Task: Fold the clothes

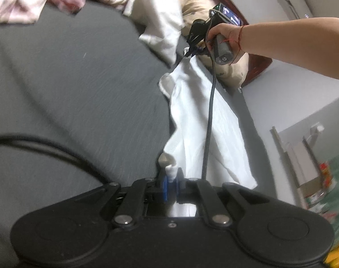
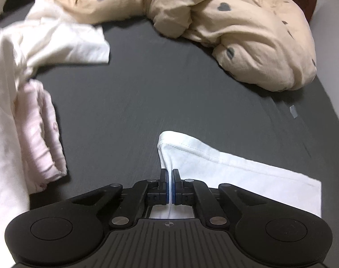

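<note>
The left hand-held gripper [image 1: 172, 184] is pinching one edge of a white garment [image 1: 205, 120], its blue pads closed on a bunched bit of cloth. Ahead of it and to its right, the right hand-held gripper [image 2: 171, 184] is clamped on the opposite end of the same garment, with a thin fold of white fabric caught between its pads. The garment hangs stretched between the two, partly resting on the dark grey bed [image 2: 160, 84]. Beyond the right hand-held gripper lies a cream quilt with grey hearts [image 2: 247, 33]; to its left is a heap of white and pink clothes [image 2: 35, 116]. This looks like the spreading step before a fold. The next move likely calls for laying the garment flat, both grips kept tight.
</note>
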`<state>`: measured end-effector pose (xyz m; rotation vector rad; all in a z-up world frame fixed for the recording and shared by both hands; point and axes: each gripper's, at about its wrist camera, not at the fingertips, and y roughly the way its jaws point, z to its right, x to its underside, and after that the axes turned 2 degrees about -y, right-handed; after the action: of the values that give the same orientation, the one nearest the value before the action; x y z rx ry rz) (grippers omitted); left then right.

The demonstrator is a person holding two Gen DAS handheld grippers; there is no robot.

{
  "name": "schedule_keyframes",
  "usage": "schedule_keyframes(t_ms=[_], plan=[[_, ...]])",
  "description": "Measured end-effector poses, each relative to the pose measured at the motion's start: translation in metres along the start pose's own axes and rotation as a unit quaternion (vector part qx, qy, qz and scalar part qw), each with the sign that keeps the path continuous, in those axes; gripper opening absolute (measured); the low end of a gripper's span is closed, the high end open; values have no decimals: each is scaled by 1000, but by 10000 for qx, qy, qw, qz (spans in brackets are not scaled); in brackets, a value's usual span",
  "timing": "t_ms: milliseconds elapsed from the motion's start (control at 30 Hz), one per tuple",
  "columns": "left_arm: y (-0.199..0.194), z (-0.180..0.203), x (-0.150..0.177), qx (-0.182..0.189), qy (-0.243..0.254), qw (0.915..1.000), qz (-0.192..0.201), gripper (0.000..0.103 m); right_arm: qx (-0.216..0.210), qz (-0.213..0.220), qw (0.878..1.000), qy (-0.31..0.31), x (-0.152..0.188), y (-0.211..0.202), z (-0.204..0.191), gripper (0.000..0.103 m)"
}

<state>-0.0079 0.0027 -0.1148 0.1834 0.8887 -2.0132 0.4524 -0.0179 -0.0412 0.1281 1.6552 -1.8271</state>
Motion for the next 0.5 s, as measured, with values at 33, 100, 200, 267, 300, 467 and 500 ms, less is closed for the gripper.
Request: schedule_keyframes(t_ms=[33, 100, 200, 267, 300, 467, 500], plan=[[-2, 4, 1, 28, 143, 9999, 50, 7, -133, 58, 9998, 137, -1, -6, 9, 2], [-6, 14, 4, 108, 473, 9987, 172, 7, -385, 176, 9980, 460, -2, -18, 32, 2], [-11, 30, 11, 262, 969, 9944, 318, 7, -685, 351, 9927, 928, 2, -35, 69, 2], [-12, 39, 17, 347, 1210, 9913, 375, 7, -875, 471, 9871, 1255, 9, -47, 98, 2], [-13, 43, 20, 399, 1343, 9893, 417, 7, -938, 524, 9843, 1402, 13, -52, 110, 2], [-6, 61, 40, 510, 1949, 9784, 459, 7, -1147, 672, 9700, 2035, 40, -70, 172, 2], [-3, 64, 44, 508, 2003, 9775, 413, 7, -1115, 653, 9700, 2061, 45, -71, 181, 2]])
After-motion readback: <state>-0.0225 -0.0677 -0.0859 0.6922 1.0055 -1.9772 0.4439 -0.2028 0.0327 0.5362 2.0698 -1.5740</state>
